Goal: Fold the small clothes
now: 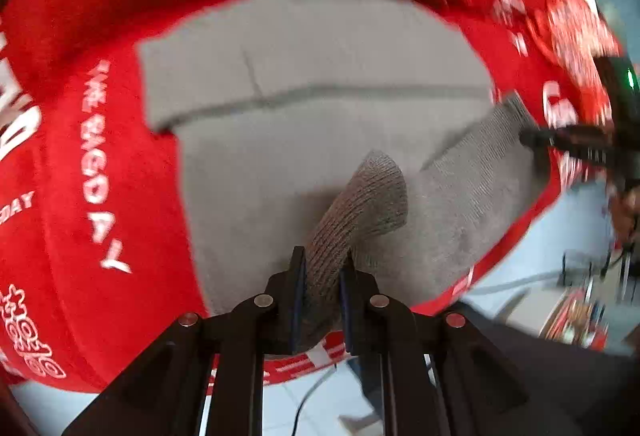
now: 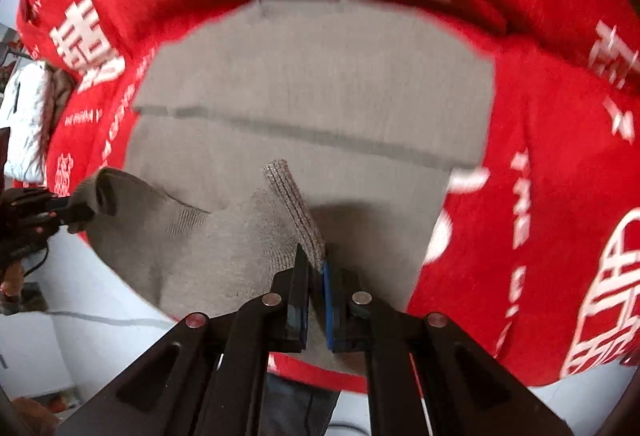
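Observation:
A grey knitted garment (image 1: 320, 76) lies on a red blanket (image 1: 92, 116); it also shows in the right wrist view (image 2: 320, 84). Its upper part is folded over itself, with a fold line across the middle. My left gripper (image 1: 322, 276) is shut on the ribbed hem corner (image 1: 360, 204) and lifts it off the blanket. My right gripper (image 2: 316, 276) is shut on the other ribbed hem corner (image 2: 292, 204), also lifted. Each gripper shows in the other's view, the right gripper (image 1: 532, 138) at the right edge, the left gripper (image 2: 76, 212) at the left edge.
The red blanket (image 2: 540, 156) with white lettering covers the surface all round the garment. Its near edge hangs over a pale floor (image 1: 540, 256). White padded fabric (image 2: 28, 124) lies at the far left. Cables and clutter (image 1: 580, 300) sit on the floor at right.

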The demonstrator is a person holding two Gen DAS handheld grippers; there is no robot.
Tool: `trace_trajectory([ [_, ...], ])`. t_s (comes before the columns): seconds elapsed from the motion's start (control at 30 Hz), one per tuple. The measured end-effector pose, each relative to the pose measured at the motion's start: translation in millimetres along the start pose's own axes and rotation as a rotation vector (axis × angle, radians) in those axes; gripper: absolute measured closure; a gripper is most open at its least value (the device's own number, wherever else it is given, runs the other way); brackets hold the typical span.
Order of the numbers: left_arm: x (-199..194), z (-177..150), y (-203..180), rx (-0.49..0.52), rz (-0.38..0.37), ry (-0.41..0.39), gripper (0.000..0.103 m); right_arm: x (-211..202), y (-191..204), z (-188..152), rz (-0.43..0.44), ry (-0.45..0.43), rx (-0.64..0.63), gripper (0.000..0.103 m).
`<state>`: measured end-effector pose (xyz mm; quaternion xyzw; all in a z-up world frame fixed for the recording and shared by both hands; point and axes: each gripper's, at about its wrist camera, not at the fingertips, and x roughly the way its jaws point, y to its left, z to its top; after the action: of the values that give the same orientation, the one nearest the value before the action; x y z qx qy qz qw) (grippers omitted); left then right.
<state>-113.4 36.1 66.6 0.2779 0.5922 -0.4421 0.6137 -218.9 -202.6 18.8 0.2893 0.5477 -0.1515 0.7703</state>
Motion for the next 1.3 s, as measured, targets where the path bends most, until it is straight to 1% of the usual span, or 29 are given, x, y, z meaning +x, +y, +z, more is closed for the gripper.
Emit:
trace_trajectory([
  [0.1,-26,20,11,-0.050,0.003,-0.086,0.087,-24,-9,29,-0.014,-0.084,0.006,0.097],
  [0.17,-40,45,22,-0.079,0.003,-0.149,0.087,-33,-14,51,-0.022,-0.133,0.002,0.097],
  [0.23,-47,72,26,-0.099,-0.001,-0.213,0.087,-37,-23,78,-0.035,-0.171,-0.005,0.097],
  [0.33,-43,113,41,-0.122,0.023,-0.275,0.087,-25,-32,116,-0.046,-0.194,-0.001,0.097],
  [0.43,-20,155,57,-0.177,0.038,-0.305,0.087,-2,-46,144,-0.037,-0.187,0.023,0.097],
  [0.53,10,180,72,-0.221,0.063,-0.288,0.087,30,-58,166,-0.035,-0.158,0.028,0.097],
  [0.6,29,190,76,-0.235,0.087,-0.269,0.087,61,-65,175,-0.043,-0.121,0.027,0.097],
  [0.67,52,201,80,-0.255,0.130,-0.242,0.087,82,-70,179,-0.058,-0.093,0.034,0.097],
  [0.73,72,209,88,-0.289,0.174,-0.222,0.087,106,-81,183,-0.045,-0.056,0.077,0.097],
  [0.77,79,209,91,-0.308,0.181,-0.216,0.087,117,-87,184,-0.028,-0.035,0.111,0.097],
  [0.9,104,217,108,-0.391,0.213,-0.179,0.086,136,-98,184,0.003,0.002,0.171,0.097],
  [0.93,106,219,111,-0.403,0.230,-0.176,0.085,137,-98,182,0.005,0.002,0.174,0.096],
  [0.97,107,221,114,-0.413,0.253,-0.171,0.081,136,-99,182,0.003,0.004,0.176,0.096],
  [1.03,102,224,119,-0.427,0.321,-0.177,0.080,133,-101,183,-0.020,0.007,0.186,0.095],
  [1.13,84,223,138,-0.462,0.426,-0.180,0.080,123,-110,184,-0.055,0.003,0.236,0.095],
  [1.2,72,220,147,-0.483,0.431,-0.180,0.080,113,-118,181,-0.073,-0.010,0.273,0.095],
  [1.3,51,213,146,-0.476,0.403,-0.198,0.080,98,-116,170,-0.020,-0.022,0.281,0.095],
])
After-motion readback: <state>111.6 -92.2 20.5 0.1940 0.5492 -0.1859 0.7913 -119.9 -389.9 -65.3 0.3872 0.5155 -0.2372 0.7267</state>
